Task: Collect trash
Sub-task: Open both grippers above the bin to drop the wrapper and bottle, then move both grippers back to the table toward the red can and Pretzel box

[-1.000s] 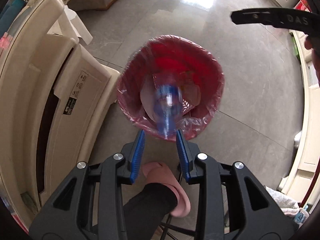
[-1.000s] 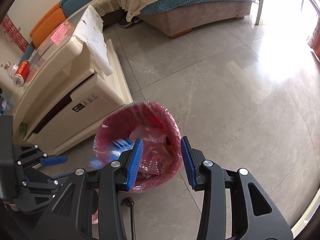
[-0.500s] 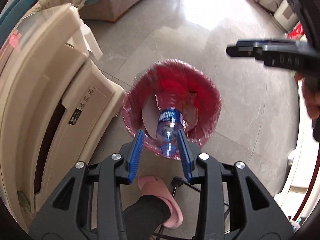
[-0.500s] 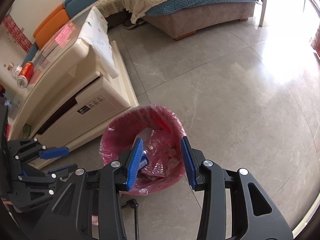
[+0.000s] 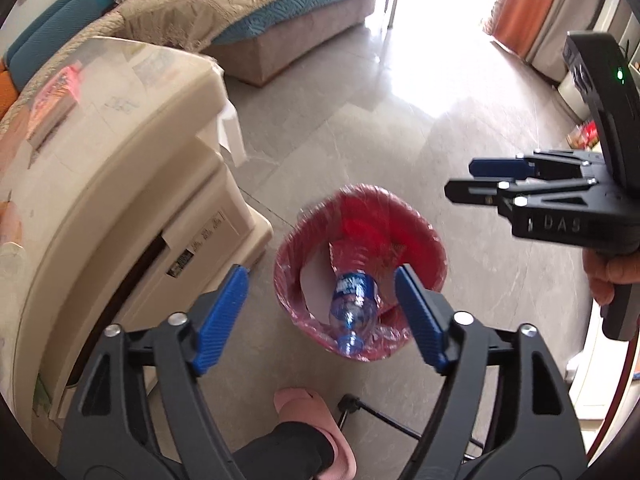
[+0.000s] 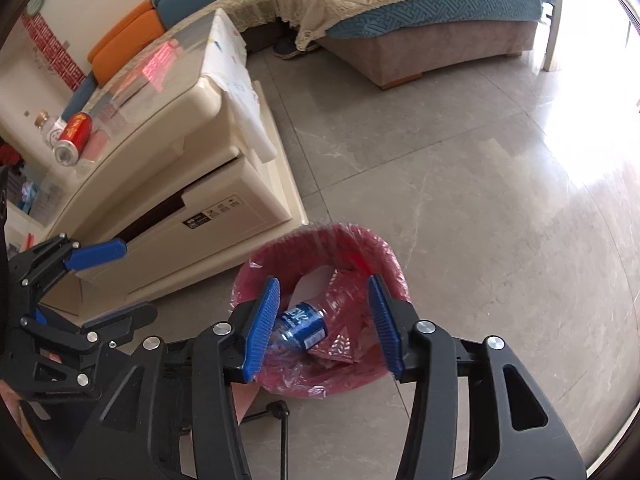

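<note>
Grey floor: both grippers' fingers [image 5: 222,316] [image 6: 262,330] spread wide, empty; bottle [image 5: 352,300] in bin [image 5: 434,248].

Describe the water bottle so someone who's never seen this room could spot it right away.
Beside the cream cabinet stands a red-lined trash bin on the grey floor. Inside it lies the plastic bottle, the only clear item with a blue label among red wrappers and paper.
</note>
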{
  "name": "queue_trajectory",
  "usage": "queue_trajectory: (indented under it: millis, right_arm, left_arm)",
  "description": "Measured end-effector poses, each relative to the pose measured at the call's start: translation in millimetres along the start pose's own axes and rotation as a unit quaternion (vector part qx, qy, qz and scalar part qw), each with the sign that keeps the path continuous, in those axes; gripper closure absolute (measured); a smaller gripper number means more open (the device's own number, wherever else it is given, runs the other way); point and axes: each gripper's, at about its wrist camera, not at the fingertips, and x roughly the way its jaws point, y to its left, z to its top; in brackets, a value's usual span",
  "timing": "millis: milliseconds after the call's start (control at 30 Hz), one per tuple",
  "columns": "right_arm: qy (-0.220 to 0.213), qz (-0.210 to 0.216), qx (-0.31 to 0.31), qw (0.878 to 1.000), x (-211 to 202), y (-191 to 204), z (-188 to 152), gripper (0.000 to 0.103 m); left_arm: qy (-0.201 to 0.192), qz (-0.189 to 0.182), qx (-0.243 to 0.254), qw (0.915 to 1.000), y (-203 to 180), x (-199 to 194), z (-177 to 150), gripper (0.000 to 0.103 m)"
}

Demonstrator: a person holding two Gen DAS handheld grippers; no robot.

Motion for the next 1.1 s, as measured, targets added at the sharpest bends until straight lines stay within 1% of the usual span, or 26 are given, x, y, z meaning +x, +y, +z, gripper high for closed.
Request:
queue_trajectory:
  millis: [100, 133, 167, 200, 333, 433, 500, 600, 633, 667, 700, 733, 767, 800, 833, 900, 967, 1033, 1100]
  right_arm:
    - [-0.003, 0.002, -0.005, 1.000, -2, 7, 9, 0.055]
    - [-0.007, 0.003, -0.004, 1.000, -4, 8, 13, 0.053]
    - [-0.011, 0.003, -0.003, 1.000, -6, 9, 16, 0.048]
    - [-0.021, 0.005, 0.000, 1.000, -10, 11, 24, 0.043]
    - [-0.049, 0.016, -0.014, 0.999, -27, 25, 55, 0.039]
    - [-0.076, 0.047, -0.024, 0.996, -42, 48, 88, 0.038]
    - [-0.097, 0.063, -0.041, 0.992, -50, 71, 113, 0.036]
    - [-0.109, 0.067, -0.069, 0.989, -51, 106, 142, 0.036]
    - [-0.112, 0.068, -0.083, 0.988, -48, 124, 154, 0.035]
    - [-0.114, 0.067, -0.093, 0.987, -44, 139, 163, 0.029]
    - [-0.118, 0.060, -0.103, 0.986, -38, 156, 173, 0.026]
    - [-0.119, 0.057, -0.114, 0.985, -34, 168, 179, 0.026]
    - [-0.117, 0.055, -0.129, 0.983, -29, 181, 186, 0.026]
    - [-0.114, 0.046, -0.145, 0.982, -20, 201, 194, 0.023]
    - [-0.114, 0.040, -0.153, 0.981, -14, 212, 198, 0.021]
    - [-0.108, 0.035, -0.169, 0.979, 4, 239, 209, 0.021]
    - [-0.101, 0.029, -0.176, 0.979, 19, 257, 217, 0.020]
    - [-0.093, 0.019, -0.177, 0.980, 38, 274, 224, 0.020]
    - [-0.084, 0.010, -0.175, 0.981, 59, 289, 231, 0.017]
  left_arm:
    - [-0.012, -0.009, -0.018, 0.9997, 10, -6, 2, 0.027]
    - [-0.020, -0.010, -0.028, 0.9994, 14, -10, 3, 0.025]
    - [-0.025, -0.010, -0.034, 0.9991, 19, -13, 5, 0.019]
    - [-0.034, -0.010, -0.042, 0.9985, 23, -18, 6, 0.017]
    - [-0.079, -0.022, -0.067, 0.9943, 41, -46, 16, 0.007]
    - [-0.123, -0.023, -0.087, 0.9883, 62, -74, 25, 0.007]
    - [-0.149, -0.008, -0.104, 0.9834, 81, -92, 32, 0.007]
    - [-0.179, 0.011, -0.133, 0.9748, 114, -115, 35, 0.007]
    - [-0.187, 0.014, -0.141, 0.9722, 125, -120, 35, 0.007]
    - [-0.192, 0.032, -0.154, 0.9688, 140, -124, 35, 0.007]
    - [-0.195, 0.050, -0.162, 0.9661, 151, -127, 34, 0.007]
    - [-0.199, 0.066, -0.169, 0.9632, 163, -130, 32, 0.007]
    - [-0.201, 0.074, -0.174, 0.9611, 170, -131, 30, 0.007]
    - [-0.203, 0.080, -0.181, 0.9589, 180, -132, 28, 0.007]
    - [-0.205, 0.084, -0.189, 0.9566, 193, -134, 25, 0.007]
    - [-0.210, 0.101, -0.201, 0.9514, 212, -139, 18, 0.007]
    - [-0.213, 0.123, -0.208, 0.9468, 230, -141, 13, 0.007]
    - [-0.215, 0.137, -0.212, 0.9435, 244, -142, 10, 0.007]
    - [-0.221, 0.159, -0.223, 0.9362, 259, -142, 6, 0.007]
